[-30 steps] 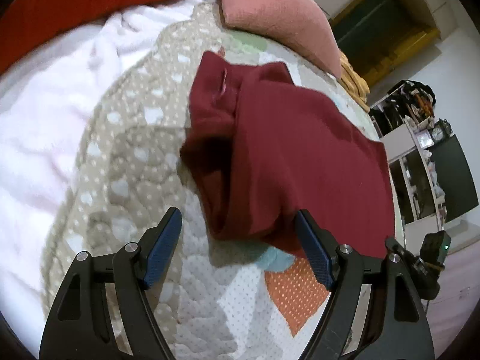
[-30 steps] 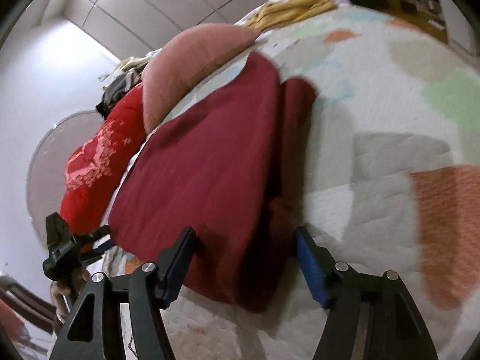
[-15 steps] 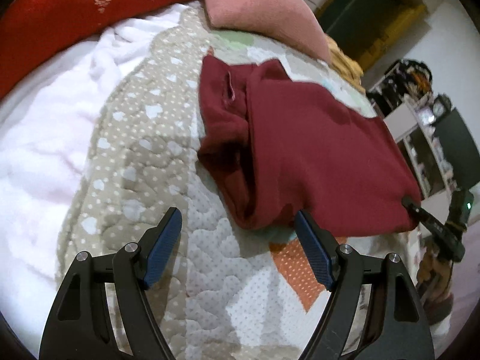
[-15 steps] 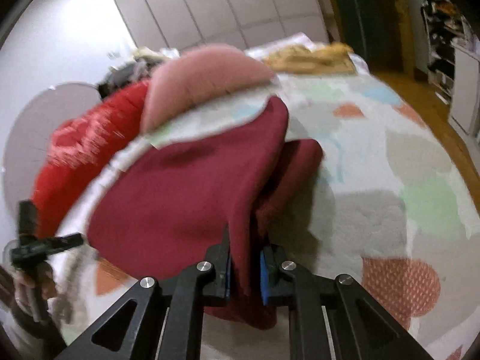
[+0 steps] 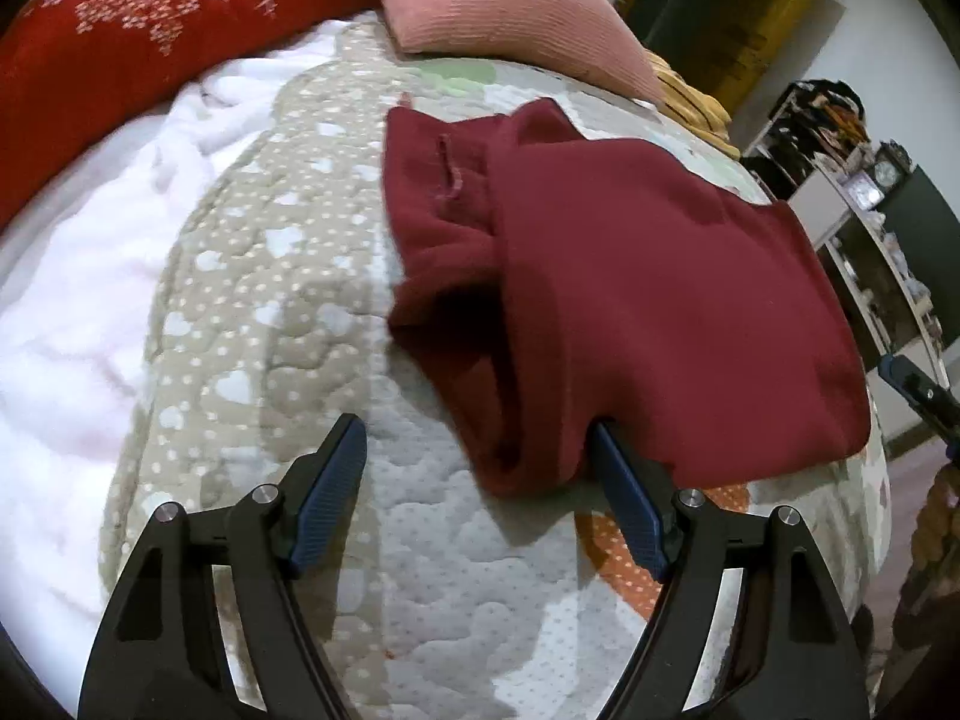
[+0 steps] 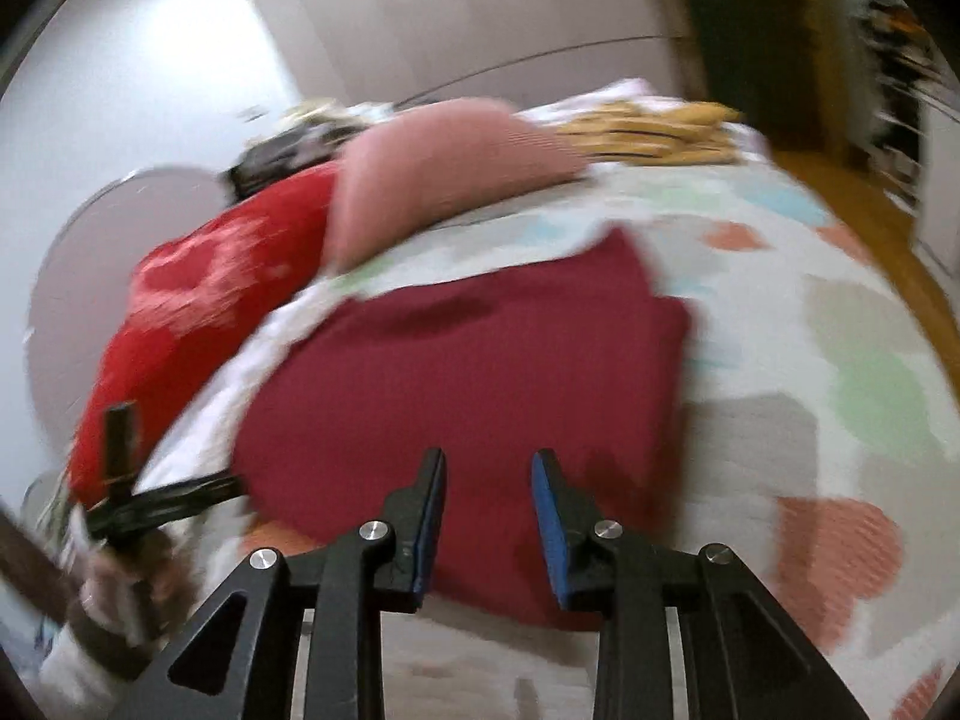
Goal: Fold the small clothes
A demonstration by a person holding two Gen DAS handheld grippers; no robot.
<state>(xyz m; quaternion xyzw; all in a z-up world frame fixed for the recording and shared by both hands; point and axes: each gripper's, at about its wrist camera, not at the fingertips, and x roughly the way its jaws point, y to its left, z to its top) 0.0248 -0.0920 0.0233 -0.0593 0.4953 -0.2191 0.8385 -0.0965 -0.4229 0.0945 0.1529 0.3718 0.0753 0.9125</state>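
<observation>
On the bed, over a patchwork quilt [image 5: 456,588], lies a dark red garment [image 5: 630,300], folded over on itself with its thick doubled edge toward the left tongs [image 5: 480,480]. Those tongs stand wide; their right finger touches the near fold of the garment, with the tip tucked behind the cloth, while the left one hangs over bare quilt. The right tongs [image 6: 489,516] stand partly apart above the garment's near edge [image 6: 480,372], holding nothing. Beyond the garment a pink pillow [image 5: 510,6] leans beside a red bolster [image 5: 150,18], with a white fleecy blanket [image 5: 78,276] along the quilt's left side. Yellow cloth [image 6: 654,129] sits at the far end of the bed. Cluttered shelves [image 5: 864,192] stand off to the right. The right-wrist view is blurred.
</observation>
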